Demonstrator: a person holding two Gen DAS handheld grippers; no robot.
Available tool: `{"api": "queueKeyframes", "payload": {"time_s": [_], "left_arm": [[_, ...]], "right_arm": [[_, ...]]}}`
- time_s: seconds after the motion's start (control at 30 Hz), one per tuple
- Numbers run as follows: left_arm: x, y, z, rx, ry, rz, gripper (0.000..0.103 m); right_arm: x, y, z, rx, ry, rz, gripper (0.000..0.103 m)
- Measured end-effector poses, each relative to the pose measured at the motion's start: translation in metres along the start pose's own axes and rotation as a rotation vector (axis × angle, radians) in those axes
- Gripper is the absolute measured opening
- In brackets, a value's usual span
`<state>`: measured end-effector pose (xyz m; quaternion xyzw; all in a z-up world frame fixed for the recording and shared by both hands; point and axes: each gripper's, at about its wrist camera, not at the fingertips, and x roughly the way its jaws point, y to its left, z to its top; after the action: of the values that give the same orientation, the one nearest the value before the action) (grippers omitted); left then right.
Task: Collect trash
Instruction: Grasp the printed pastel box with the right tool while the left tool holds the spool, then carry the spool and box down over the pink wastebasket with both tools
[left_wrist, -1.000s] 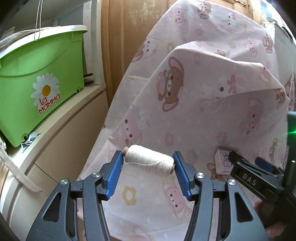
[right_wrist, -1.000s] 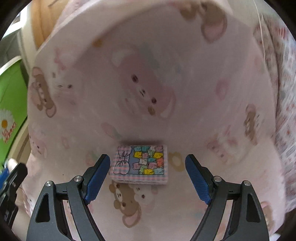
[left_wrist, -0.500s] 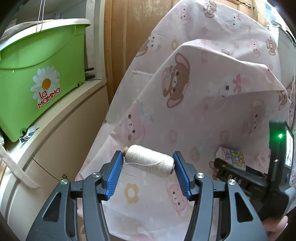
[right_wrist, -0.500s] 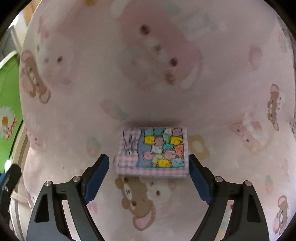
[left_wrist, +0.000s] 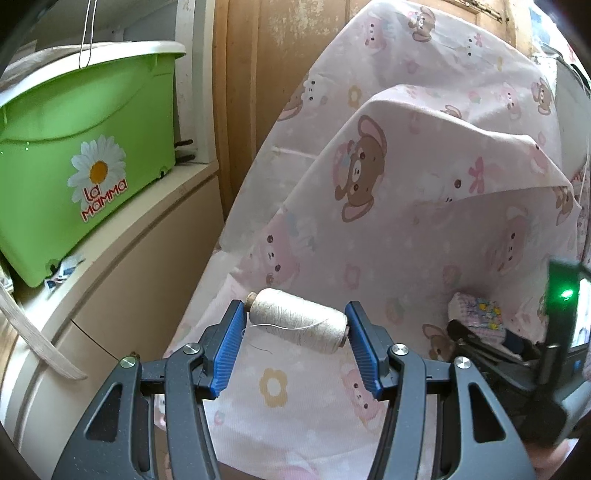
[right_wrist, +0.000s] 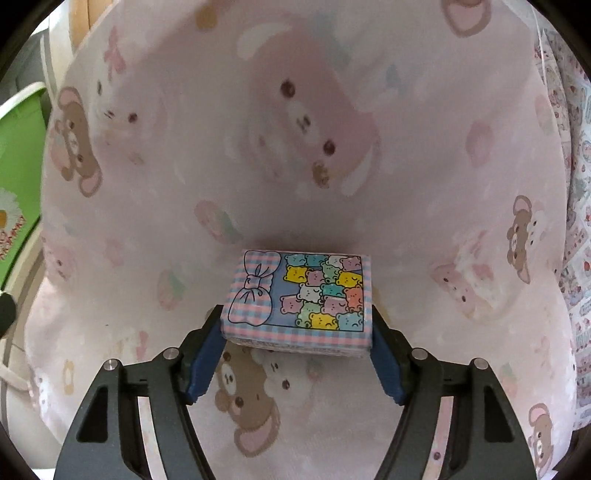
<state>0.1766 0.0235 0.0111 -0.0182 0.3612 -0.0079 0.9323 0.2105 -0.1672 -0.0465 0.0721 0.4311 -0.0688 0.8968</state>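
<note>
A glossy green plastic bin (left_wrist: 70, 155) with a white rim and a daisy sticker sits on a cream cabinet (left_wrist: 122, 280) at the left; its inside is hidden. The left gripper (left_wrist: 295, 332) clamps a cylindrical spool of off-white thread (left_wrist: 297, 322) end to end between its ribbed blue pads, a loose strand trailing. The right gripper (right_wrist: 297, 339) squeezes a small square tissue pack (right_wrist: 299, 297), gingham-edged with a bow and colourful bears, just above the soft pink bear-print sheet (right_wrist: 295, 147).
</note>
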Motion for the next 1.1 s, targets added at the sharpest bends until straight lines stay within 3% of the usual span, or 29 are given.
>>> {"api": "queueKeyframes", "payload": {"time_s": [0.27, 0.47, 0.7, 1.1], "left_arm": [[-0.009, -0.004, -0.004, 0.040, -0.021, 0.002, 0.054], [-0.024, -0.005, -0.014, 0.065, -0.025, -0.016, 0.054], [-0.045, -0.005, -0.023, 0.076, -0.038, -0.043, 0.054], [-0.135, -0.006, -0.046, 0.115, -0.070, -0.082, 0.054]], "right_arm": [[-0.041, -0.002, -0.012, -0.097, -0.054, 0.056, 0.075], [-0.081, -0.007, -0.030, -0.149, -0.088, 0.156, 0.075], [-0.109, -0.015, -0.047, -0.222, -0.136, 0.122, 0.075], [-0.202, -0.042, -0.069, -0.298, -0.178, 0.253, 0.075]]}}
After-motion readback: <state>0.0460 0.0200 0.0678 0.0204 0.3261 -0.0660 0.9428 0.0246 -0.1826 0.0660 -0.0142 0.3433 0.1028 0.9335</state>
